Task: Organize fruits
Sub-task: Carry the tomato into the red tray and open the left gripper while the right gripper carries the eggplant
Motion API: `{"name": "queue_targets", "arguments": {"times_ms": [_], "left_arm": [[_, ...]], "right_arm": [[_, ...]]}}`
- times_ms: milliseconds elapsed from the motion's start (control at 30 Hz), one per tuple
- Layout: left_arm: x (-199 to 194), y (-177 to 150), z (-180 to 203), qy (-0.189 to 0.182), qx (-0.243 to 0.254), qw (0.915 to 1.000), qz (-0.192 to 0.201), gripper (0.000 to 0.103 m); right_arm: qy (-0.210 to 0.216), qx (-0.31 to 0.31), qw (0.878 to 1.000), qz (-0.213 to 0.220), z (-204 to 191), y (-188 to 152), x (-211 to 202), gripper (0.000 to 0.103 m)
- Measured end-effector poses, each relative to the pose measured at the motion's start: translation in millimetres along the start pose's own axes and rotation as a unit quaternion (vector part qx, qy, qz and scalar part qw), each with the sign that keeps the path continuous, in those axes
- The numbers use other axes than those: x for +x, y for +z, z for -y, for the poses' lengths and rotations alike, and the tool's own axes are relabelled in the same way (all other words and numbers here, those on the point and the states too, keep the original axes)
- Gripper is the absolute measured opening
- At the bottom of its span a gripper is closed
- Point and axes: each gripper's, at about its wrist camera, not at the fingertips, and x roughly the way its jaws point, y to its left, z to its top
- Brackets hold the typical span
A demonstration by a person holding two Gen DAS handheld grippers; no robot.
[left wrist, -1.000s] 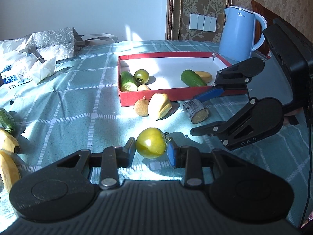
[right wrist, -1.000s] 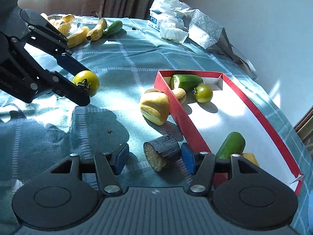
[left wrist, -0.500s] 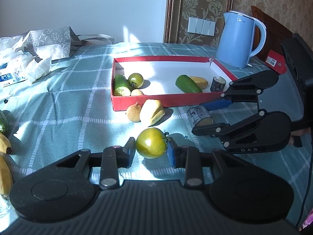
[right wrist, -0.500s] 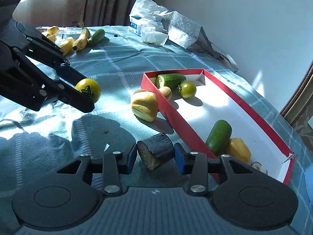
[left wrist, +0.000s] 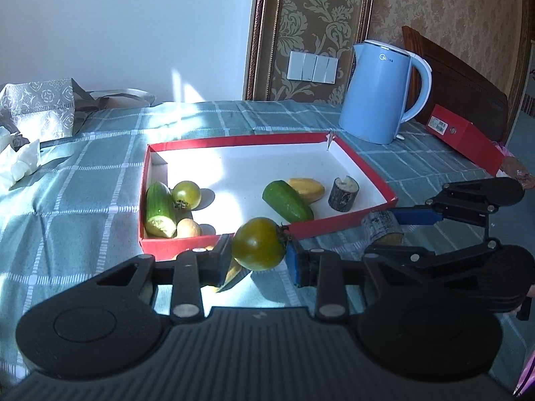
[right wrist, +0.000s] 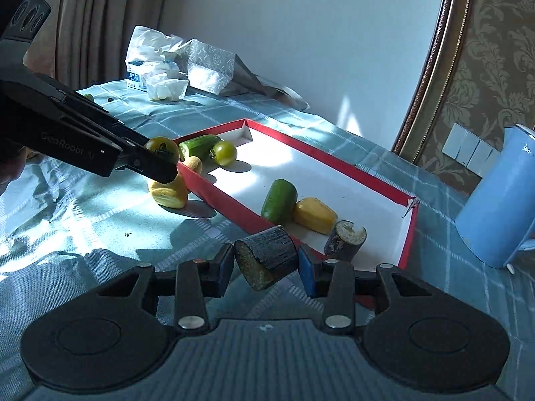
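Both wrist views look down, close, probably crosswise, sharing the red tray (left wrist: 364, 167) (right wrist: 214, 197).

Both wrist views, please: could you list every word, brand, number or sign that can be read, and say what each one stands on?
"GeoRoobt AI", roughly, letters unclear: side of the left gripper in the right wrist view.
Small logo on the blue kettle: too small to read.
White label on the small red box: too small to read.
Print on the blue and white tissue pack: blurred, unreadable.
Pattern on the grey paper bag: ornaments, no words.
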Motion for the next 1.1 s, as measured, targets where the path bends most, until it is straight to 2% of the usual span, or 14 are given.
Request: {"name": "queue_targets", "arguments": {"times_ms": [133,467,767,1100], "left_arm": [[19,23,-5,0.0,-0.003,0.9999,0.012,0.03],[80,58,-12,0.014,-0.001,0.9999,-0.003,0.03],[129,69,-21,0.054,-0.004,0.9978,-0.038,0.03],[156,66,-24,0.065,-0.014,0.9957,-0.064,0.031]], "right_arm": [[-0.026,0.016,0.999,0.009,14,7,-2,0.041],[-0.056,0.037,0.998,0.018,31,13,0,0.041],[-0.069,0.054,0.996,0.0,46,2,3,0.041],[-0.079,0.071,0.994,-0.009,62,-7,5,0.041]]}}
